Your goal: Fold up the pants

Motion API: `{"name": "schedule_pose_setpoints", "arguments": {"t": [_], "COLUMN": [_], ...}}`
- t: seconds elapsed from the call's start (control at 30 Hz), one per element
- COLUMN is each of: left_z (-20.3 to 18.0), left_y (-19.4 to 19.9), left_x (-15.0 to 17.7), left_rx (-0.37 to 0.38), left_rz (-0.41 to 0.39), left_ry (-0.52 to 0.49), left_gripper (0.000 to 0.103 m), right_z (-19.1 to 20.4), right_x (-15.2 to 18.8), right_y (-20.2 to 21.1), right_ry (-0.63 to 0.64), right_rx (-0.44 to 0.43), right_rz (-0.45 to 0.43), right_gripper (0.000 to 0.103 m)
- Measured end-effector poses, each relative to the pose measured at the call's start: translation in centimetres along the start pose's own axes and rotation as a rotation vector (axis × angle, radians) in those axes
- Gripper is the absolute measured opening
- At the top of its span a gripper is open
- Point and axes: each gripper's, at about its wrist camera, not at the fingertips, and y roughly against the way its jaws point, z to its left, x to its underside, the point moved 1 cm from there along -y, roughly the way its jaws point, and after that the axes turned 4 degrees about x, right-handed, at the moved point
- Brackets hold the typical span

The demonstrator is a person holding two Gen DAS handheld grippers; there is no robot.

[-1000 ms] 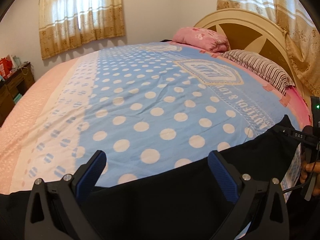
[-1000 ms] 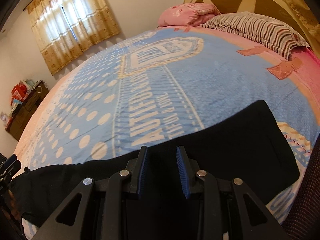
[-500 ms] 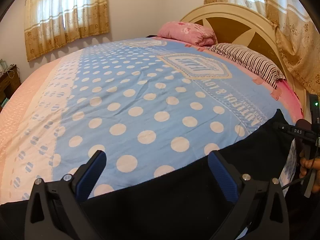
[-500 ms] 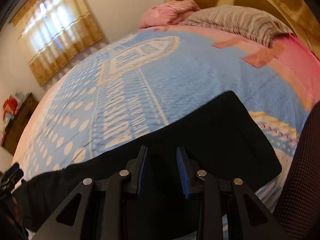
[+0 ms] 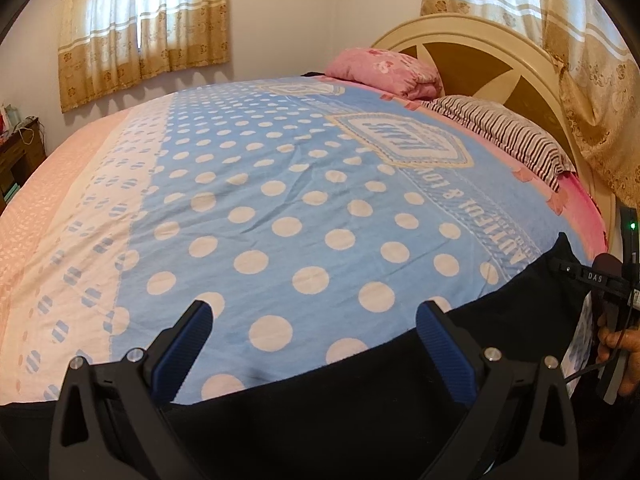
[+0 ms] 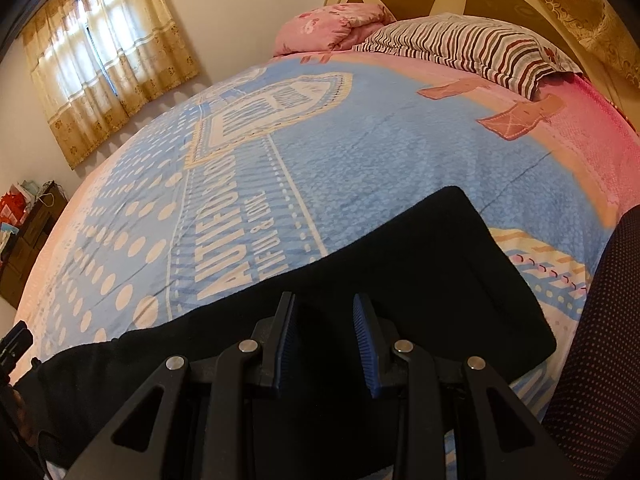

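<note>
Left gripper (image 5: pixel 316 332) at 6 o'clock of its view, jaws spread wide, nothing between them, blue pads (image 5: pixel 182 350) hanging over the near edge of the black pants (image 5: pixel 360 400). Pants lie flat in a long band across the near edge of the bed, running from 7 to 3 o'clock in the left wrist view. Right gripper (image 6: pixel 326 342) at 6 o'clock of its own view, jaws apart with a narrow gap, over the pants (image 6: pixel 420 280); whether cloth sits in the gap, cannot tell. One squared end of the pants reaches out to 3 o'clock in the right wrist view. A hand (image 5: pixel 622 356) on the other gripper's handle shows at 3 o'clock in the left view; a dark dotted sleeve (image 6: pixel 600 340) at 4 o'clock in the right. Beyond, blue polka-dot bedspread (image 5: pixel 280 200) with lettering and a crest. Far, at 1 o'clock: striped pillow (image 5: pixel 508 140), pink folded blanket (image 5: pixel 384 70), cream headboard (image 5: pixel 500 52). Curtained window (image 5: pixel 144 28) at 11 o'clock, dark wooden cabinet (image 6: pixel 28 236) at 9 o'clock.
</note>
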Motion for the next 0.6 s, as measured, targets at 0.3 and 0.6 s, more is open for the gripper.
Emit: {"name": "schedule_pose_setpoints", "arguments": {"t": [0.3, 0.6], "left_z": [0.3, 0.0], "left_y": [0.3, -1.1], "left_x": [0.3, 1.2], "left_rx": [-0.015, -0.028], "left_rz": [-0.003, 0.038], "left_ry": [0.031, 0.039], "left_gripper": [0.103, 0.103], "right_z": [-1.5, -5.8], "right_x": [-0.7, -3.0], "right_y": [2.1, 3.6], "right_ry": [-0.039, -0.050], "right_rx": [-0.068, 0.005], "right_rz": [-0.044, -0.062], "right_gripper": [0.032, 0.064]}}
